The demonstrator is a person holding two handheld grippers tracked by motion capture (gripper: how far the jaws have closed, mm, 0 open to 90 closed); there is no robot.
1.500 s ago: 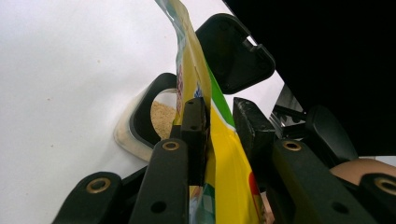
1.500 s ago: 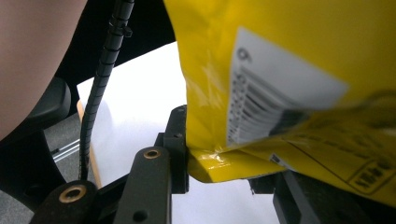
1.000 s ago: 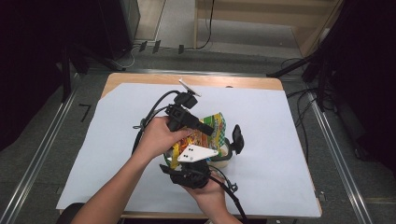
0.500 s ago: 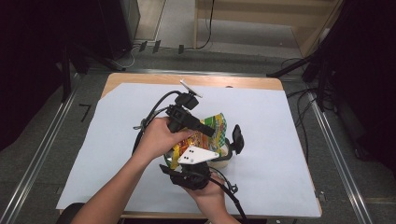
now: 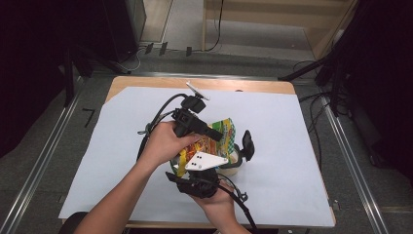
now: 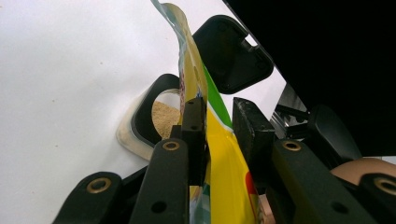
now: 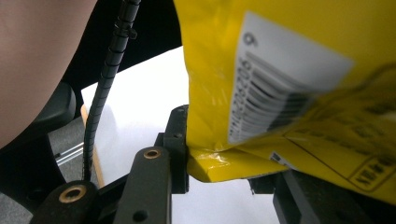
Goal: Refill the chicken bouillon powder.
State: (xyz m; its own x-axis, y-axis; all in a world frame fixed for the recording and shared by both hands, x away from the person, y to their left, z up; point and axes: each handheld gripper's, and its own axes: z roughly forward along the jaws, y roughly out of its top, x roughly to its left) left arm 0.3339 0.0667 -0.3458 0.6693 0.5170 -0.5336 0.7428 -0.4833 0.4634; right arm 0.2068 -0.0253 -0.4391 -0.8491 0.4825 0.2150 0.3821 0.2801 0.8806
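Observation:
A yellow and green snack pouch (image 5: 214, 141) hangs tilted over a small tub (image 5: 235, 165), held between both grippers. My left gripper (image 5: 214, 134) comes in from the upper left and is shut on the pouch's upper part (image 6: 219, 140). In the left gripper view its jaws (image 6: 218, 130) press the foil from both sides. My right gripper (image 5: 202, 169), under its grey plate, is shut on the pouch's lower corner (image 7: 224, 163), near the barcode label (image 7: 275, 88). The black-rimmed tub (image 6: 144, 107) holds brown powder (image 6: 163, 119), and its black lid (image 6: 233, 51) stands flipped open.
White paper (image 5: 302, 146) covers the wooden table (image 5: 243, 85). Cables trail from both grippers, the left one's (image 5: 156, 119) looping over the paper. Metal rails (image 5: 44, 161) run along both sides, and dark equipment stands on the floor beyond the far edge.

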